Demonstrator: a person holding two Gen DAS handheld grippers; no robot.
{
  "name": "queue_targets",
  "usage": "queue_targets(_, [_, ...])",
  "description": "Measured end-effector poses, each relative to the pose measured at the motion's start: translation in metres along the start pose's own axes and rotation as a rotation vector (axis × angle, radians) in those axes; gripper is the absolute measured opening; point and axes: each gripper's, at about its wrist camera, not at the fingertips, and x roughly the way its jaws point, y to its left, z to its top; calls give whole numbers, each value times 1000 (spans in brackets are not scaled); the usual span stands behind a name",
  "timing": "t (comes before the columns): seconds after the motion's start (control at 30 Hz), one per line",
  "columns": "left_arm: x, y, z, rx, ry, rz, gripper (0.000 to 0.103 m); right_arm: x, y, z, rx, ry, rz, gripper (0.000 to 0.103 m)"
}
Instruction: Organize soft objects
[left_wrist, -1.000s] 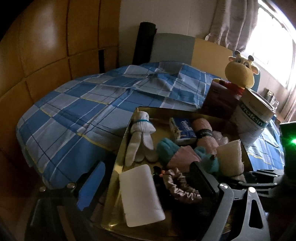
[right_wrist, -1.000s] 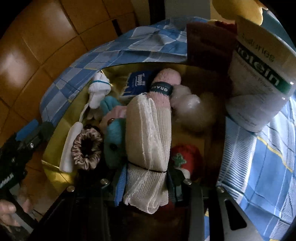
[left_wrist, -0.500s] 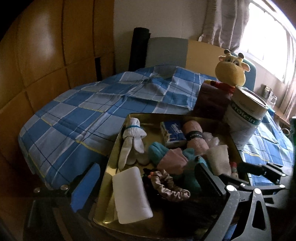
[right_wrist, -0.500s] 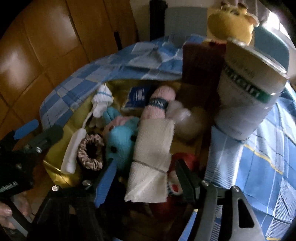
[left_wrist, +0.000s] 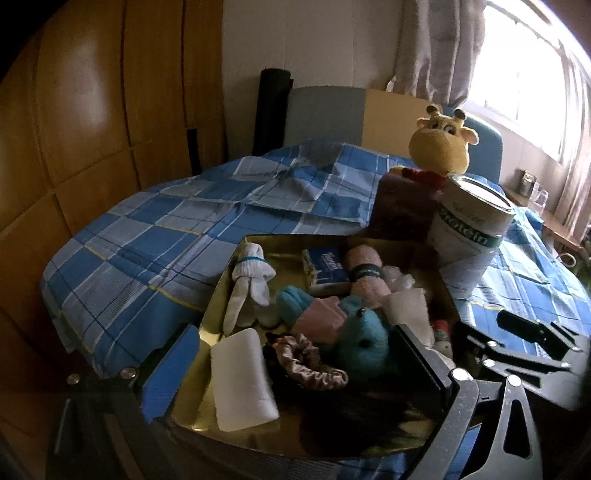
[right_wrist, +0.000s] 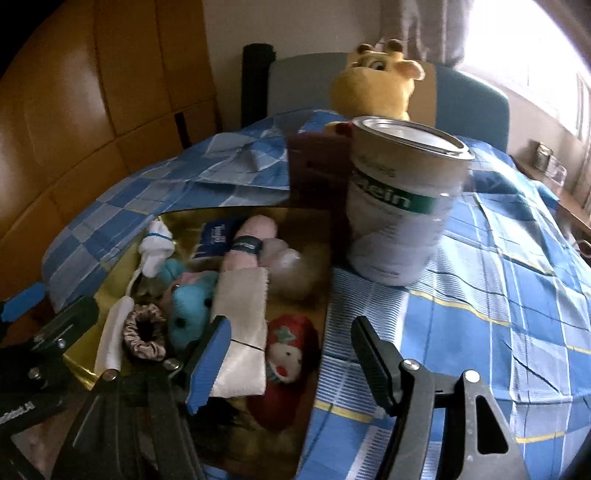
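Note:
A gold tray (left_wrist: 221, 280) on the bed holds the soft things: a white gauze roll (right_wrist: 243, 321), a teal plush (left_wrist: 362, 332), a satin scrunchie (left_wrist: 314, 365), a white folded cloth (left_wrist: 240, 376), a tied white glove bundle (left_wrist: 251, 277), a pink rolled towel (left_wrist: 364, 273) and a red doll (right_wrist: 288, 354). My right gripper (right_wrist: 291, 360) hovers open over the tray's near right side. The gauze roll lies free in the tray beside its blue pad. My left gripper (left_wrist: 295, 369) stands wide open above the tray's near edge, holding nothing.
A protein can (right_wrist: 399, 206), a brown box (left_wrist: 402, 206) and a yellow giraffe plush (left_wrist: 439, 147) stand just beyond the tray. A tissue pack (left_wrist: 325, 266) lies in the tray. The blue checked bedspread (left_wrist: 166, 236) spreads all round. Wooden panels (left_wrist: 92, 129) rise at left.
The right gripper was shut on the gauze roll; it has opened, left the roll in the tray and drawn back and up. The left gripper has pulled back slightly and opened a little wider.

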Motion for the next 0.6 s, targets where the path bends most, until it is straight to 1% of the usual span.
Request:
queue_targets(0.13, [-7,-4,-3,-8,-20,13,103,-6,1,-7,-10,-17,-36,68])
queue_targets(0.2, [-8,-5,-3,-8,-17,20,103,-9,2,-9,-19,-25,-49,68])
queue_targets(0.6, [-9,-2,-5,-10,-15,43,103,-13,5,-13,-25,-38,-57,68])
